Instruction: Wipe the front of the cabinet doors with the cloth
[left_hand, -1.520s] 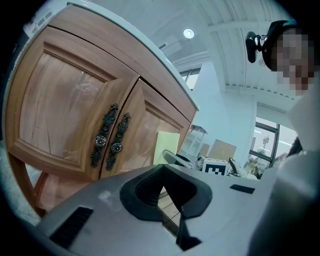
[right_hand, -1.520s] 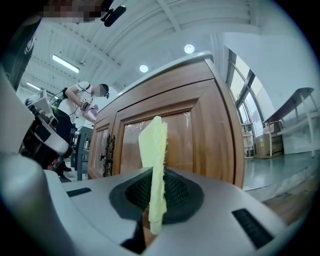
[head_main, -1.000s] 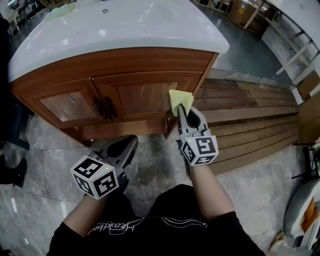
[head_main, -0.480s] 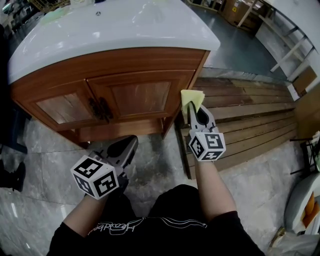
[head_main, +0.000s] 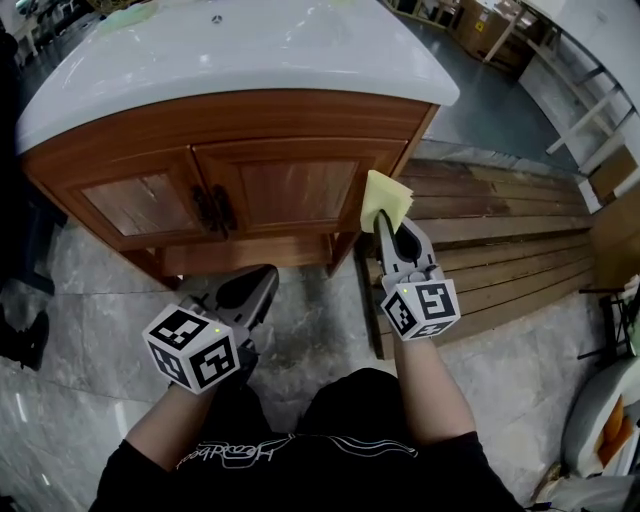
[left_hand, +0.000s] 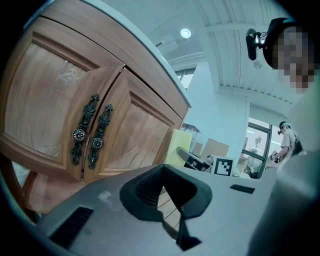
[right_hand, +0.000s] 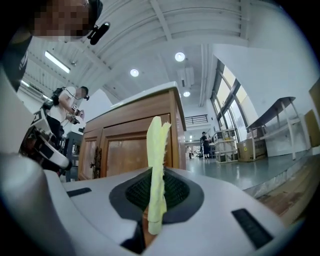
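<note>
The wooden cabinet has two panelled doors, the left door (head_main: 140, 200) and the right door (head_main: 295, 190), with dark ornate handles (head_main: 215, 210) where they meet. My right gripper (head_main: 384, 222) is shut on a folded yellow cloth (head_main: 385, 200), held upright just off the cabinet's lower right corner, apart from the wood. In the right gripper view the cloth (right_hand: 157, 165) stands between the jaws with the doors (right_hand: 130, 155) behind it. My left gripper (head_main: 262, 282) hangs low over the floor in front of the cabinet, shut and empty. The left gripper view shows the handles (left_hand: 90, 132) and the cloth (left_hand: 177, 145).
A white countertop (head_main: 250, 50) overhangs the cabinet. Grey marble floor (head_main: 80, 290) lies in front, and wooden planks (head_main: 500, 230) run to the right. White shelving (head_main: 590, 110) stands at the far right. A person (right_hand: 70, 105) stands in the background.
My right gripper has carried the cloth off the right door's edge, rightward and slightly back towards me. The left gripper has stayed in place.
</note>
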